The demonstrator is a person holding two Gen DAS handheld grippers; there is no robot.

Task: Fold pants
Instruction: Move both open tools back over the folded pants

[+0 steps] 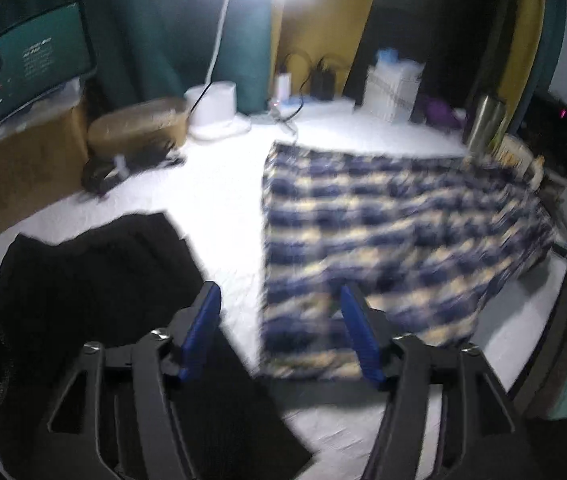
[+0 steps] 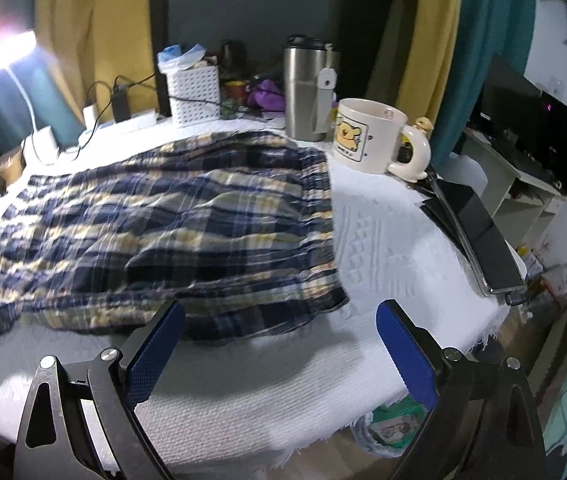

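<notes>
Blue, white and yellow plaid pants [image 1: 395,240] lie spread on the white table cloth [image 1: 219,200]; they also show in the right wrist view [image 2: 171,216], with the gathered waistband toward the right. My left gripper [image 1: 279,300] is open and empty, hovering above the pants' near left edge. My right gripper [image 2: 279,316] is open and empty, just in front of the pants' near edge by the waistband. The left view is motion-blurred.
A black garment [image 1: 95,280] lies left of the pants. A bear mug [image 2: 367,136], steel tumbler [image 2: 307,88], white basket [image 2: 195,92], cables and charger [image 2: 119,104] stand at the back. A dark tablet [image 2: 475,232] lies at the right table edge.
</notes>
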